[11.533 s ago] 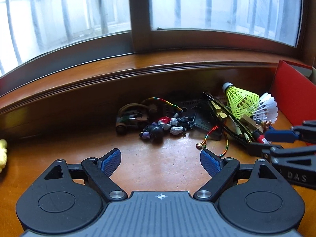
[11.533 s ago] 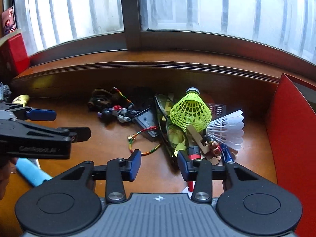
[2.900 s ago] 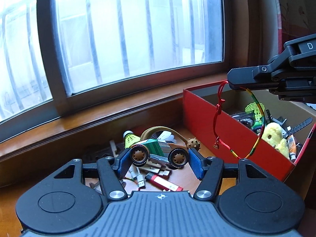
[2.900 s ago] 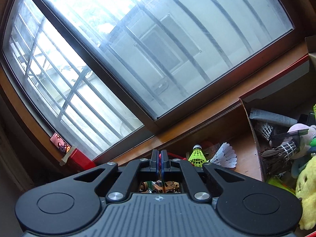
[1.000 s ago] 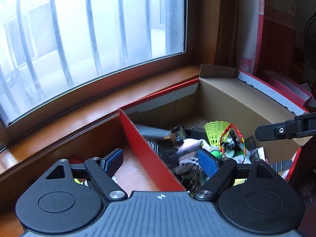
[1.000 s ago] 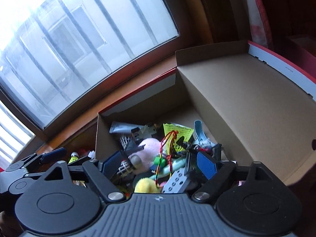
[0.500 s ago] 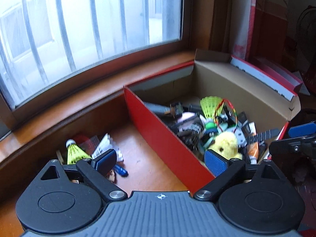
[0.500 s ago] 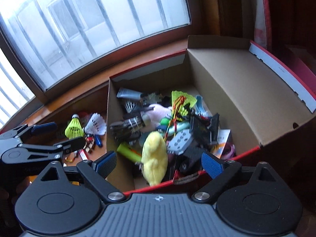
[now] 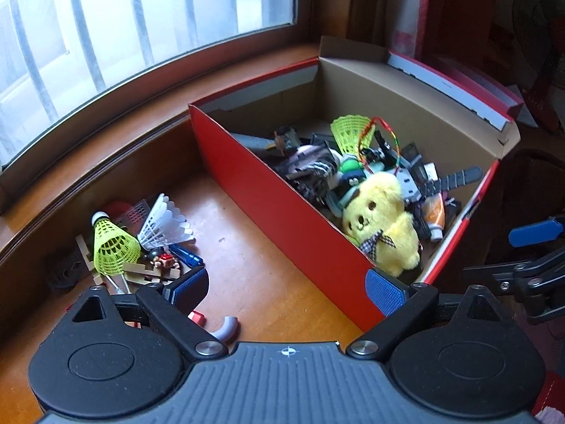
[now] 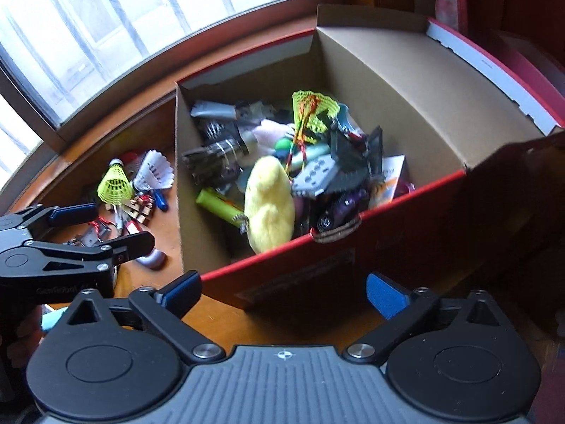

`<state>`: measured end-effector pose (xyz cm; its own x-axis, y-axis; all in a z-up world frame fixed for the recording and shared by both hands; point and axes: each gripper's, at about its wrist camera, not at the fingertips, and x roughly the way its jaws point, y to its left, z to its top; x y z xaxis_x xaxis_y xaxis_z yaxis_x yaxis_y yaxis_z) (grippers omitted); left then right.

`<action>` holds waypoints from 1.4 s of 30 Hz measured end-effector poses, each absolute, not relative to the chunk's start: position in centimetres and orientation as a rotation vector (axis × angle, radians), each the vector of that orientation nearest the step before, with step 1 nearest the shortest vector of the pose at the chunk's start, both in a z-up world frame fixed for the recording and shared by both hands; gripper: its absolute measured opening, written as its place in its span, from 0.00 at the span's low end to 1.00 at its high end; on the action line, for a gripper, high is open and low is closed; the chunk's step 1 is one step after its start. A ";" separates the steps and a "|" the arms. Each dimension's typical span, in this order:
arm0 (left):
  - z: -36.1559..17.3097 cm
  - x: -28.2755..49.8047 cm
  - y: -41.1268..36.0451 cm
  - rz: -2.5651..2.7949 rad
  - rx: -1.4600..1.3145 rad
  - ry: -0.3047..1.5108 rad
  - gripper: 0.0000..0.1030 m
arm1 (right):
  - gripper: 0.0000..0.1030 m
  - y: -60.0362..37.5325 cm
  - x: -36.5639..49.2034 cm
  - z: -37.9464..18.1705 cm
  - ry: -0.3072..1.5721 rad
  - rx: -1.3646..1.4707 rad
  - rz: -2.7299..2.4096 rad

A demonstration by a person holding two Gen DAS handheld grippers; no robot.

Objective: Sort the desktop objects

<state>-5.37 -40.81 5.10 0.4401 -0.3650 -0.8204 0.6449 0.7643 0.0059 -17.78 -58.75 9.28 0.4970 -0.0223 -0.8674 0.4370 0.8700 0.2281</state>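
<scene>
Here the left gripper (image 9: 286, 288) hangs with its blue-padded fingers spread wide and nothing between them, above the wooden desktop (image 9: 247, 258) beside the red box (image 9: 282, 212). The right gripper (image 10: 284, 289) is likewise spread and empty, poised over the box's near red wall. The left wrist view alone shows the plush's face: a yellow plush toy (image 9: 383, 226) with a checked bow sits in the near end of the box, against a heap of dark odds and ends, a green mesh shuttlecock (image 9: 348, 134) and a red-and-rainbow string bracelet (image 9: 379, 141) draped over it. From the right wrist view the plush shows only its back, but a lime-green tube (image 10: 217, 206) beside it and a purple toy car (image 10: 339, 217) against the near wall appear there. Outside the box, on the desktop, lie a second green shuttlecock (image 9: 111, 245), a white feather shuttlecock (image 9: 164, 224), small wooden pieces and a blue pen; a grey curved piece (image 9: 226, 328) sits just under the left gripper.
</scene>
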 end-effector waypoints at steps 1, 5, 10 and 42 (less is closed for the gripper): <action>5.0 -5.5 -40.9 -0.648 0.344 0.922 0.95 | 1.00 -58.5 -17.8 9.1 1.021 0.444 -0.291; 4.6 -6.0 -41.2 -0.644 0.361 0.926 0.95 | 1.00 -57.4 -17.8 8.4 1.019 0.399 -0.292; 4.3 -6.0 -40.8 -0.631 0.350 0.924 0.95 | 1.00 -56.4 -17.7 8.1 1.031 0.358 -0.290; 3.2 -5.1 -39.6 -0.613 0.356 0.907 0.98 | 1.00 -55.3 -14.6 8.2 1.101 0.282 -0.301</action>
